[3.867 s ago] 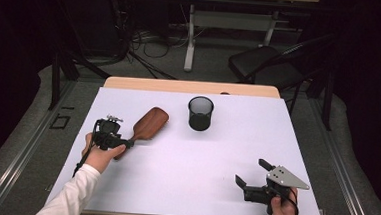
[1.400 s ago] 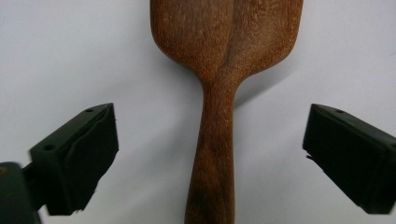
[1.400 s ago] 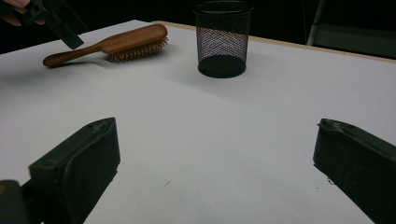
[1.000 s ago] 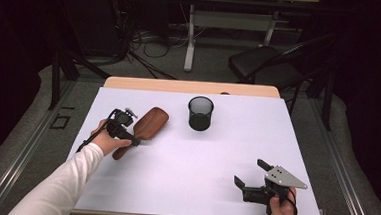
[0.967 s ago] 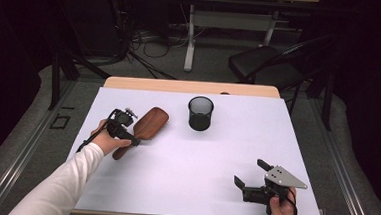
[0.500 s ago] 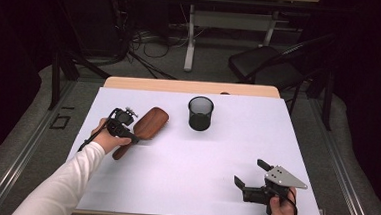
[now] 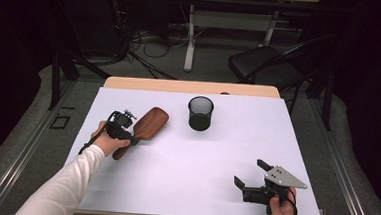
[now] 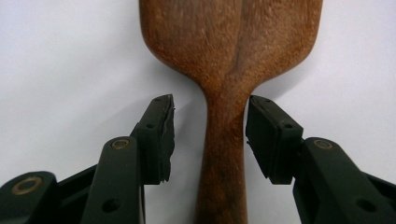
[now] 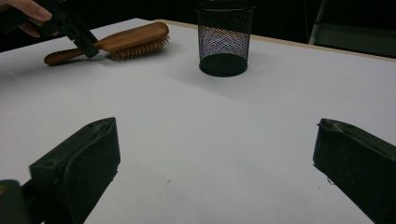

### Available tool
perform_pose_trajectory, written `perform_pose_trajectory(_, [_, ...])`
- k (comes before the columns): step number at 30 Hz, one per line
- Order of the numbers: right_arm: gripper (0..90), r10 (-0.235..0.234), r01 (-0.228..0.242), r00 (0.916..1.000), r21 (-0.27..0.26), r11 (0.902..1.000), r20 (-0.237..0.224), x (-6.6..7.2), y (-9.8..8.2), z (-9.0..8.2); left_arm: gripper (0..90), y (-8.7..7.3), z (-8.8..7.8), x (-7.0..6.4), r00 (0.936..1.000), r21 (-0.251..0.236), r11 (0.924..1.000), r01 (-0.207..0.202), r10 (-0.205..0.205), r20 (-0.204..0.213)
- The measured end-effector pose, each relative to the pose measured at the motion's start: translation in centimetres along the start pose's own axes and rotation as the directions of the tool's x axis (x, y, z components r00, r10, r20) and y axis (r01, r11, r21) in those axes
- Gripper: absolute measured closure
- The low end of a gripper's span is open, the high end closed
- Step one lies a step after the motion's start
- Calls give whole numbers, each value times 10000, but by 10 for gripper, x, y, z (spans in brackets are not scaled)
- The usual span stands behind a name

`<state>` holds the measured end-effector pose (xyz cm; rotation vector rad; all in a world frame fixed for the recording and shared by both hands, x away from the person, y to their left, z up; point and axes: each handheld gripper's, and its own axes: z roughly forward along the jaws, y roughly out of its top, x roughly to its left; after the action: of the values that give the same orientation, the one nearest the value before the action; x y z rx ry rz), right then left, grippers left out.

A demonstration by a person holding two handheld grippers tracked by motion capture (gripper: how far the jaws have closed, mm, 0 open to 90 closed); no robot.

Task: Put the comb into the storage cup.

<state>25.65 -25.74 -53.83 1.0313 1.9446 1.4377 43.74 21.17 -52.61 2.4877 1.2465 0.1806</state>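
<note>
Around hairbrush handle, left gripper

Count on the desk: one wooden hairbrush near the left edge; one black mesh cup toward the far edge. Two handheld grippers: left gripper, right gripper. Beyond the far-right corner, one chair.

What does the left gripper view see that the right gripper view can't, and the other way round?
The left gripper view alone shows the wood grain of the hairbrush up close, and the left gripper with a jaw on each side of the brush's neck; the jaws have just been closing, with small gaps left.

The right gripper view alone shows the black mesh cup, the brush's bristles, and the right gripper wide open over bare table.

Both show the brown wooden brush lying on the white table.
</note>
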Motion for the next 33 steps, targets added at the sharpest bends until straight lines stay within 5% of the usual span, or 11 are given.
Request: perform_pose_trajectory(33, [4,10,-10,10000,-11,10000,-16,0,0,0,703,6,8,-5,10000,203,9998,47,-45,-82])
